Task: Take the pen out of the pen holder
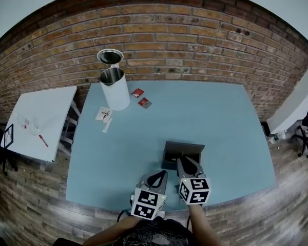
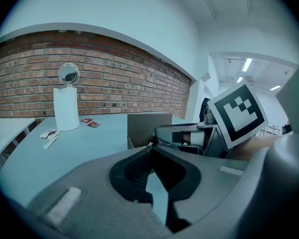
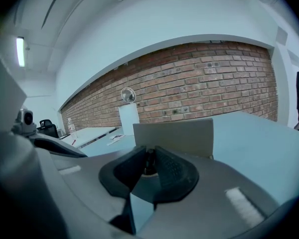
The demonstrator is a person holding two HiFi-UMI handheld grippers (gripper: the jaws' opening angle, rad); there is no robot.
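Observation:
A dark grey box-shaped pen holder (image 1: 183,151) stands on the blue table (image 1: 226,132), near its front edge. My right gripper (image 1: 183,161) reaches its front rim from the near side. In the right gripper view the jaws are closed around a thin dark pen (image 3: 148,162), with the holder's wall (image 3: 179,136) just behind. My left gripper (image 1: 159,176) hovers to the left of the holder, shut and empty. From the left gripper view, the holder (image 2: 147,127) is just ahead and the right gripper's marker cube (image 2: 237,114) is to its right.
A white cylindrical container (image 1: 114,87) with a raised round lid stands at the table's back left. Two red packets (image 1: 141,97) and white paper sachets (image 1: 104,116) lie near it. A small white side table (image 1: 38,118) with a red pen stands left. A brick wall runs behind.

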